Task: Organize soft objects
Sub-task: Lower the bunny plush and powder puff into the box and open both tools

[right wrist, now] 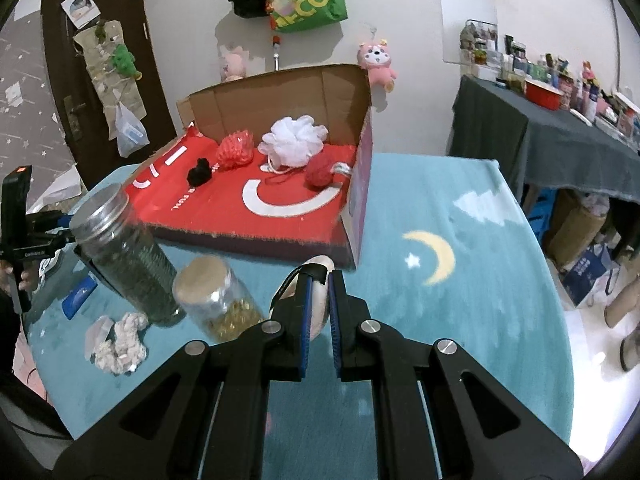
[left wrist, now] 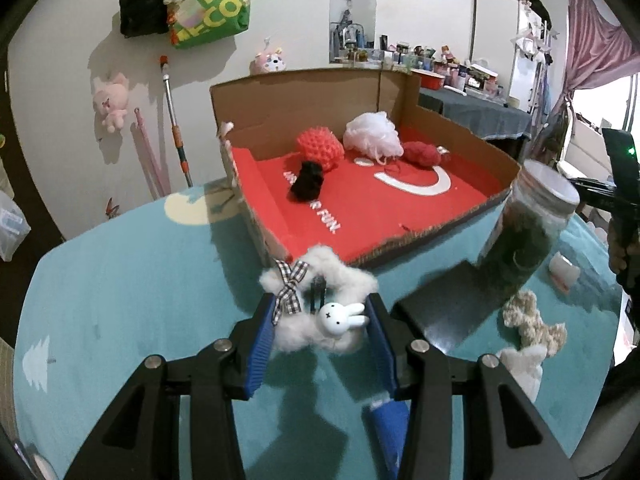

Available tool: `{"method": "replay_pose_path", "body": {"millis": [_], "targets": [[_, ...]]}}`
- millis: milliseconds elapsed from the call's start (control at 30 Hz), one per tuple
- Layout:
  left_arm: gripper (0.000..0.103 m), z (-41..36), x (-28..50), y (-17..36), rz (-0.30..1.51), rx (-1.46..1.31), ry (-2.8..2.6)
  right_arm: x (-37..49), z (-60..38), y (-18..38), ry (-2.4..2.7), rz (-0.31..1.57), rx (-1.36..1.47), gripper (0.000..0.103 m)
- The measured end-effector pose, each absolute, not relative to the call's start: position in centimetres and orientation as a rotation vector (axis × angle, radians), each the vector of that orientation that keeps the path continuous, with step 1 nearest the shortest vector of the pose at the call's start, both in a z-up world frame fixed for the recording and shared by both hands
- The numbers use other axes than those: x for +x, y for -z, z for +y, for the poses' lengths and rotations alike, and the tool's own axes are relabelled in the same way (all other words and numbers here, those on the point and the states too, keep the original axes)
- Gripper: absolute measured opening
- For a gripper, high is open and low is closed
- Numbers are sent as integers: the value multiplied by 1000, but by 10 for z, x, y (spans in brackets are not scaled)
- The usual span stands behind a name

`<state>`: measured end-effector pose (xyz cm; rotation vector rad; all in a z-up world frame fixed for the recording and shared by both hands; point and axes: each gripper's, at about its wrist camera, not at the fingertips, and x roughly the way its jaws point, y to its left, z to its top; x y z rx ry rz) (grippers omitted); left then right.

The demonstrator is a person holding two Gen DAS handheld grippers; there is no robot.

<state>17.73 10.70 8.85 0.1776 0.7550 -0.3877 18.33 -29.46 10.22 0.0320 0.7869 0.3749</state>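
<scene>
1. The teal blanket [right wrist: 460,208] covers the whole work surface, printed with a moon and clouds.
2. The cardboard box [left wrist: 452,128] sits at the far side, red inside, its near wall cut low. It already holds a white bath pouf [left wrist: 374,134], a red knitted ball [left wrist: 320,148], a red yarn lump [left wrist: 420,154] and a black fuzzy piece [left wrist: 306,180].
3. The left gripper [left wrist: 320,320] has its jaws part-way apart, pinching a white fluffy scrunchie [left wrist: 320,300] with a checked bow and a small rabbit charm, held just short of the box's near edge.
4. The right gripper [right wrist: 320,300] has its jaws pressed close on a pale soft object [right wrist: 320,308]; what it is I cannot tell. It also hangs near the box front.
5. Two jars [right wrist: 132,256] stand on the blanket, and a cream knitted piece [right wrist: 120,340] lies loose beside them.
6. Judged step: both hands are carrying soft items to the box. Next each must clear the low wall, then release over bare red floor.
</scene>
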Motion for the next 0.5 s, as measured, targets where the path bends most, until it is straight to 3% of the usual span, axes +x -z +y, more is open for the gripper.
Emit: {"method": "replay_pose_path", "body": {"millis": [500], "targets": [[47,69,255,-95,866,119,370,260,-246,-123,-454,802,-1,8]]}}
